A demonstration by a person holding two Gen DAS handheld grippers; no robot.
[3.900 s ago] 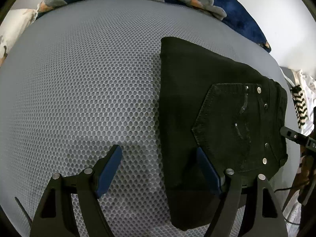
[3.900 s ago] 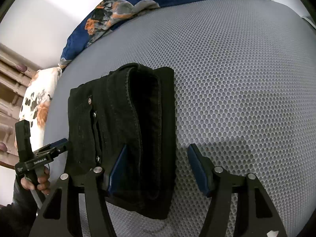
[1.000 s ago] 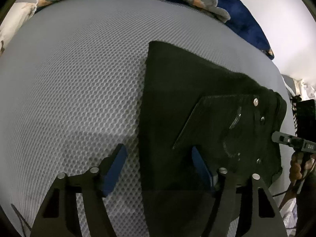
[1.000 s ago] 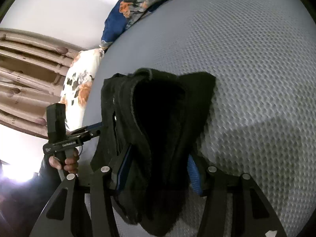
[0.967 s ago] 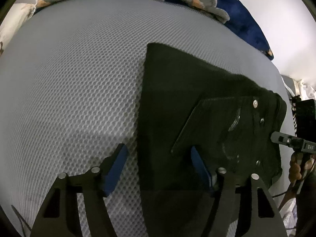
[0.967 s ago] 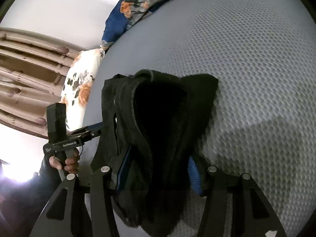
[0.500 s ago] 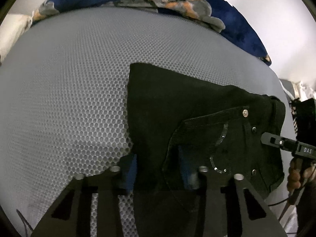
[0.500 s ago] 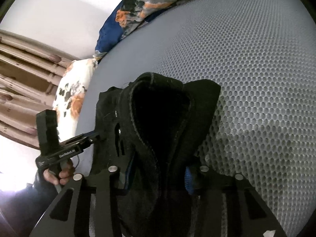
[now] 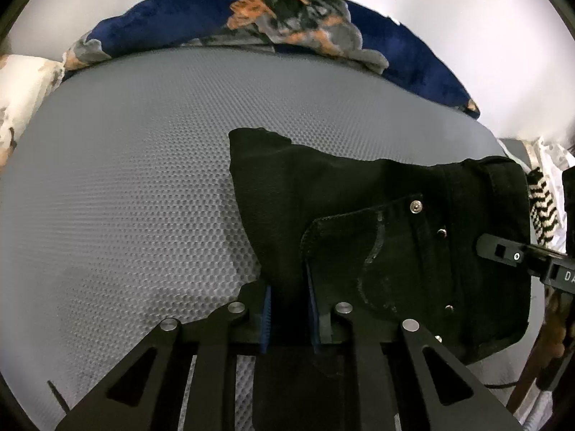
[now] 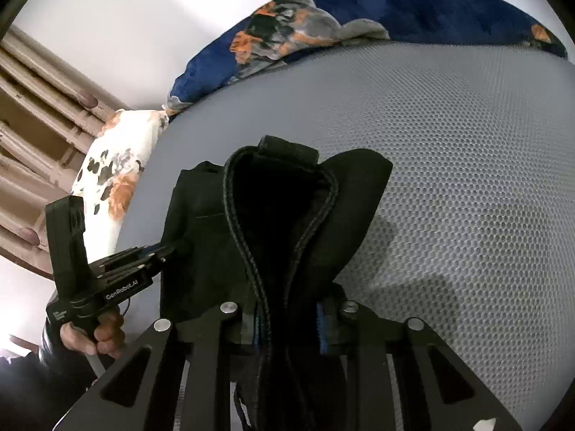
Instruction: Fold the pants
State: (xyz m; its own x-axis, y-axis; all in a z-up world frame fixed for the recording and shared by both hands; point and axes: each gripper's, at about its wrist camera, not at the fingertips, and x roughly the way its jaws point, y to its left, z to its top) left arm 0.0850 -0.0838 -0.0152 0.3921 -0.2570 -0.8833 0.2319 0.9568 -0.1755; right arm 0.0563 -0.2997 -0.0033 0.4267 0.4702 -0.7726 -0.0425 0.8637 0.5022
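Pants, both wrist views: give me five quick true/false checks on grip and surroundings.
1. The left gripper is shut on the pants. True.
2. The right gripper is open, clear of the cloth. False: it is shut on the pants' edge.
3. The pants are light blue. False: they are black.
4. A back pocket with rivets faces up in the left wrist view. True.
5. The pants lie on a wooden floor. False: they are over a grey mesh mat, with a blue patterned blanket behind.

A bedroom at home: a grey bed (image 9: 125, 179), a blue blanket (image 9: 413, 54), a flowery pillow (image 10: 115, 165) and curtains (image 10: 32, 107).
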